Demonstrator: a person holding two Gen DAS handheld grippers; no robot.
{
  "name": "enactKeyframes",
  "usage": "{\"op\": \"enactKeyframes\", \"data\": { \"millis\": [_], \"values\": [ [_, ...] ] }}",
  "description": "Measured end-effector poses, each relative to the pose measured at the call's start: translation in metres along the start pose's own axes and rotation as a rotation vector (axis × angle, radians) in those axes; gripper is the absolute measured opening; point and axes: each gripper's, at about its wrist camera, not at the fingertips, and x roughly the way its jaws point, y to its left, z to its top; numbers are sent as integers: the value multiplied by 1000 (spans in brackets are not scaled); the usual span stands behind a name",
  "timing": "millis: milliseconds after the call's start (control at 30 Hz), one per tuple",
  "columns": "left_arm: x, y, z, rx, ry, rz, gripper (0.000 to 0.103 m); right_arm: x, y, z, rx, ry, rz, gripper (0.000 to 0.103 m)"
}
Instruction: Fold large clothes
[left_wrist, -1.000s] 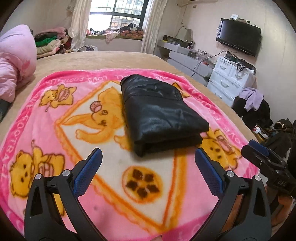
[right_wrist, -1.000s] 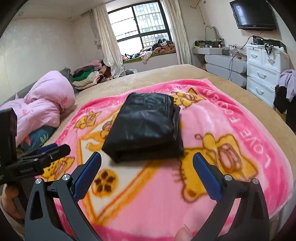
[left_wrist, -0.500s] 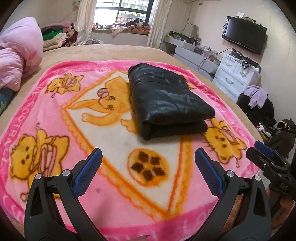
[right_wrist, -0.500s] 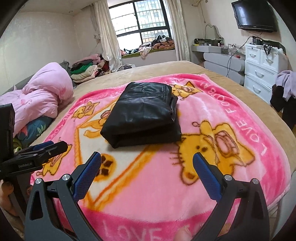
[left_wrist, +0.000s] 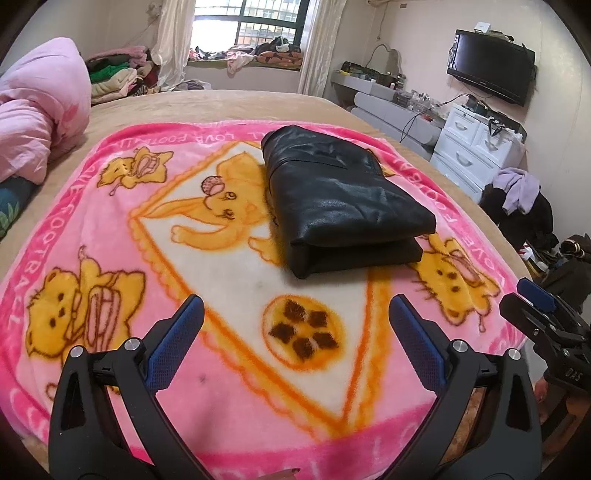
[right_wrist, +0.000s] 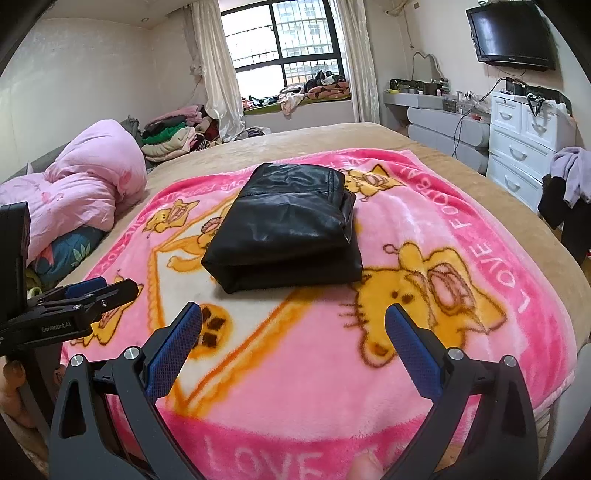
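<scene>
A black leather garment (left_wrist: 340, 199) lies folded in a neat rectangle on a pink cartoon blanket (left_wrist: 229, 369) on the bed. It also shows in the right wrist view (right_wrist: 288, 229). My left gripper (left_wrist: 295, 314) is open and empty, held back from the garment over the blanket's near part. My right gripper (right_wrist: 293, 317) is open and empty, also short of the garment. Each gripper shows at the edge of the other's view: the right one (left_wrist: 535, 310), the left one (right_wrist: 88, 295).
A pink quilt (right_wrist: 81, 192) lies at the bed's left. Piled clothes (right_wrist: 173, 133) sit by the window. White drawers (right_wrist: 524, 136), a grey desk (right_wrist: 439, 118) and a wall TV (right_wrist: 509, 37) stand on the right. Clothes hang at the right edge (left_wrist: 517, 199).
Both grippers have pulled back and risen from the folded garment, so it looks smaller and farther. Both stay open. The garment has not moved.
</scene>
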Motion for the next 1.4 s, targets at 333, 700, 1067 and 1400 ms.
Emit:
{"op": "enactKeyframes", "data": {
  "millis": [333, 700, 1067, 1400],
  "values": [
    [0, 1, 0, -1, 2, -2, 94, 1, 2, 0, -6, 1, -6, 99],
    [0, 1, 0, 2, 3, -3, 94, 1, 1, 0, -8, 3, -7, 99],
    [2, 5, 1, -3, 10, -7, 94, 1, 2, 0, -10, 4, -12, 99],
    [5, 6, -1, -11, 33, 0, 94, -2, -5, -1, -5, 4, -33, 99]
  ]
}}
